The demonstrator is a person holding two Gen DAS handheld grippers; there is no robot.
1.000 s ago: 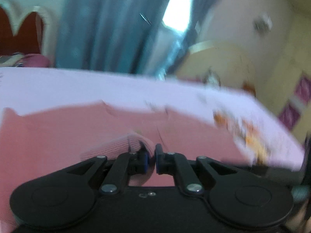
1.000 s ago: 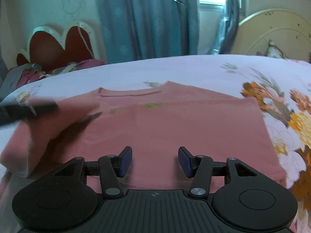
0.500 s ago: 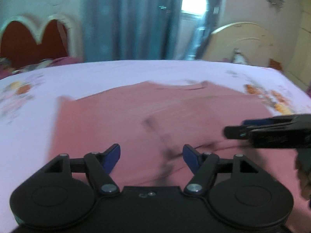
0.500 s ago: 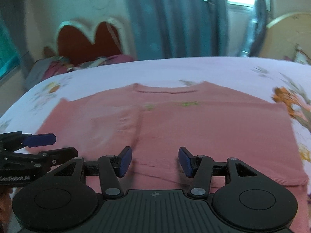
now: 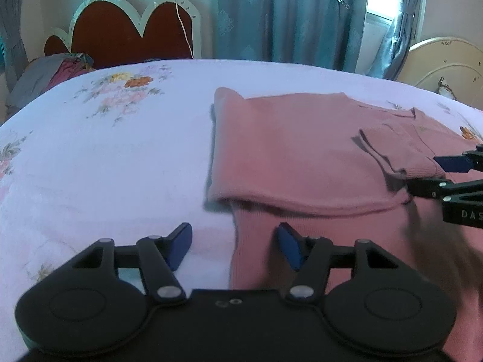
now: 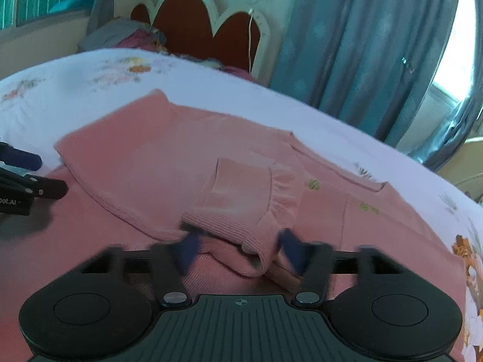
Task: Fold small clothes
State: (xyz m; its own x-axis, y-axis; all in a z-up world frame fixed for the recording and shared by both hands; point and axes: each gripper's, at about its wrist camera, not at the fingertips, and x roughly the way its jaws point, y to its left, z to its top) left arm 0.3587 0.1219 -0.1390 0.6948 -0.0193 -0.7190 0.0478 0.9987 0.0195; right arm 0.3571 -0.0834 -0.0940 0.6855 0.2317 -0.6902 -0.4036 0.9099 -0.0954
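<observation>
A pink ribbed top (image 5: 289,157) lies on the bed, its left side folded inward over the body. It also shows in the right wrist view (image 6: 169,163). A sleeve cuff (image 6: 238,208) lies folded on top. My left gripper (image 5: 234,246) is open, low at the top's lower left hem, straddling its edge. My right gripper (image 6: 238,249) is open, with the sleeve cuff end between its jaws. It shows at the right edge of the left wrist view (image 5: 449,175). The left gripper shows at the left edge of the right wrist view (image 6: 27,175).
A white floral bedsheet (image 5: 105,157) covers the bed. A red scalloped headboard (image 5: 126,30) and a pile of pillows (image 5: 51,72) stand at the far end. Blue curtains (image 5: 286,12) hang behind, and a cream headboard (image 5: 446,60) is at the right.
The left gripper let go of the sleeve, opened and swung left to the hem. The right gripper moved up to the folded sleeve cuff, staying open.
</observation>
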